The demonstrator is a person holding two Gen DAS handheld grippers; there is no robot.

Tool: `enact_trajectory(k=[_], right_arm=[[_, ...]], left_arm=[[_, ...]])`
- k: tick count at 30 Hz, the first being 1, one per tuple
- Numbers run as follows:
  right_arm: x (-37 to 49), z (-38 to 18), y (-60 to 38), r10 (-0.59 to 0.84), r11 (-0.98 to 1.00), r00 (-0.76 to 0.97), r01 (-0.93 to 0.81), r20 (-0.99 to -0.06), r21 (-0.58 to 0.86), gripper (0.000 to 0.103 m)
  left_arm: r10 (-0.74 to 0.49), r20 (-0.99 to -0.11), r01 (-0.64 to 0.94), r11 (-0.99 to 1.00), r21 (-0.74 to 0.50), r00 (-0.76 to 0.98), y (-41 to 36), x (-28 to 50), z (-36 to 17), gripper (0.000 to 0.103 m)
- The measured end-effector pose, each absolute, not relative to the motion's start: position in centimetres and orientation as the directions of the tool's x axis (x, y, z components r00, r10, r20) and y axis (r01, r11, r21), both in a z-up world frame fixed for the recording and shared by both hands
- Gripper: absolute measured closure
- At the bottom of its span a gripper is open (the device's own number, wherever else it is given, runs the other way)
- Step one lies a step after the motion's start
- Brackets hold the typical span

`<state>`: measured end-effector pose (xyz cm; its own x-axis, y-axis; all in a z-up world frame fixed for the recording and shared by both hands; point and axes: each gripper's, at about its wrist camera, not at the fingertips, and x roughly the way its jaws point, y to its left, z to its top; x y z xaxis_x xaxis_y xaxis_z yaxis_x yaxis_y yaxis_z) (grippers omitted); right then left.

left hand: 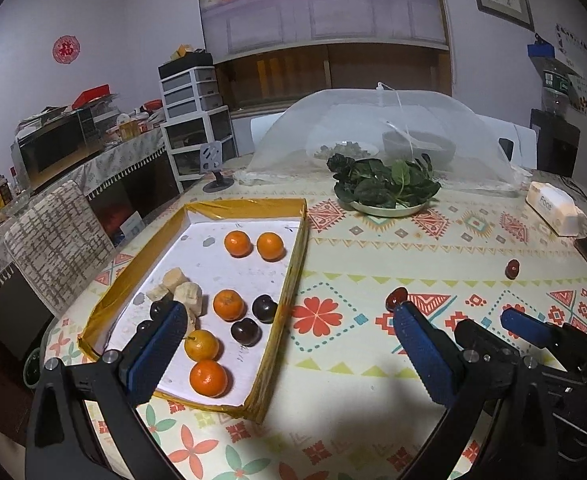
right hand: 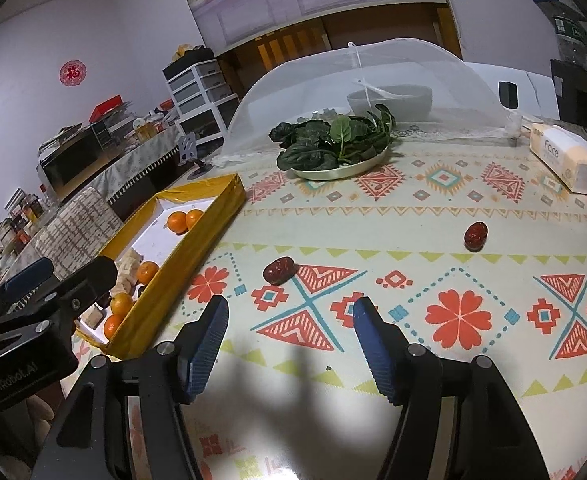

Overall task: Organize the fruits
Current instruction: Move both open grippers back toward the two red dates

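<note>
A yellow-rimmed tray (left hand: 293,264) holds several oranges (left hand: 237,243), dark plums (left hand: 264,309) and banana pieces (left hand: 189,294); it also shows in the right wrist view (right hand: 197,236). Two red dates lie on the tablecloth: one near (left hand: 397,297) (right hand: 278,270), one farther right (left hand: 512,269) (right hand: 475,236). My left gripper (left hand: 289,316) is open and empty, straddling the tray's right wall. My right gripper (right hand: 291,312) is open and empty, just short of the near date.
A plate of spinach (left hand: 387,188) (right hand: 333,144) stands behind, with a mesh food cover (left hand: 381,132) over bowls. A tissue pack (left hand: 553,208) (right hand: 565,156) lies at the right. A chair (left hand: 57,248) stands left of the table.
</note>
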<state>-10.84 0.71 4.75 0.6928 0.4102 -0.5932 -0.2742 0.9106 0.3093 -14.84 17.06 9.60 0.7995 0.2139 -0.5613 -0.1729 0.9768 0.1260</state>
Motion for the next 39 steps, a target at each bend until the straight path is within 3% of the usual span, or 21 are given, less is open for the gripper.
enact_trajectory(k=[39], right_arm=[[-10.3, 3.5, 1.7, 0.393, 0.919, 0.665, -0.255, -0.635, 0.303, 0.034]], left_arm=[[0.183, -0.628, -0.161, 0.983, 0.093, 0.756, 18.8, -13.6, 7.6, 0.0]])
